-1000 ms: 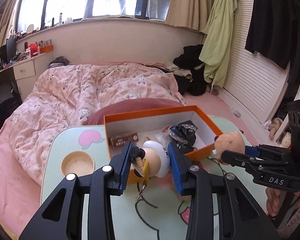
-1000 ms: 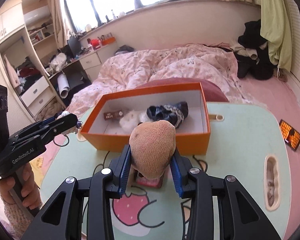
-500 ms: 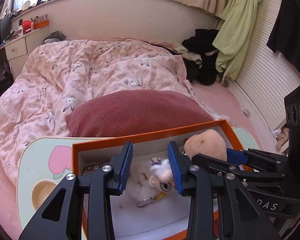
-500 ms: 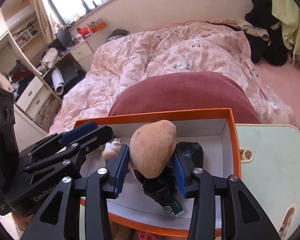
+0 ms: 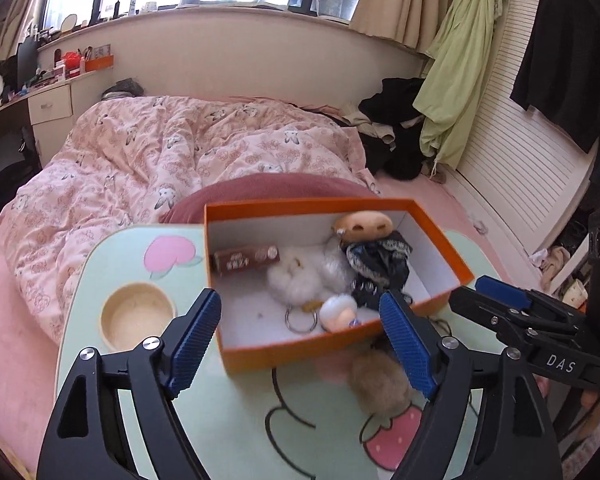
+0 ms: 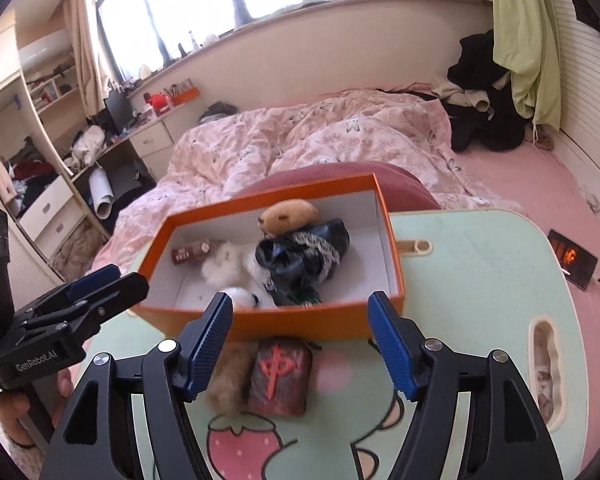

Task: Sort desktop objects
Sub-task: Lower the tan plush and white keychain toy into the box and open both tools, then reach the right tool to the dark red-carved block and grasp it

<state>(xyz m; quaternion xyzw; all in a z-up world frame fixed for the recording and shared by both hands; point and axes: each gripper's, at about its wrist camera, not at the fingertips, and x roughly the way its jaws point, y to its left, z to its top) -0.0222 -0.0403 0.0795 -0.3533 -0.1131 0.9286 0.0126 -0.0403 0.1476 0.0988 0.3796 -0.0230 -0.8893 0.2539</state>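
A bedroom with a pink quilt (image 5: 180, 160) on the bed lies behind a pale green lap table (image 6: 480, 280) printed with strawberries. An orange box (image 5: 340, 344) stands on the table's far half. Inside it lie a tan plush toy (image 5: 362, 226) at the far side, a dark lace-trimmed cloth (image 5: 376, 264), a white fluffy keychain (image 5: 300, 276), a small white figure (image 5: 336, 312) at the near wall, and a brown bar (image 5: 246, 258) at the left whose label is too blurred to read. Near the box on the table sit a brown fur ball (image 6: 228, 380) and a dark red block (image 6: 280, 376) bearing the red character "中".

The left gripper (image 5: 300, 336), marked "GenRobot.AI", and the right gripper (image 6: 300, 332), marked "DAS", both angle down toward the box. Their jaws have just been opening and stand wide with nothing between them.
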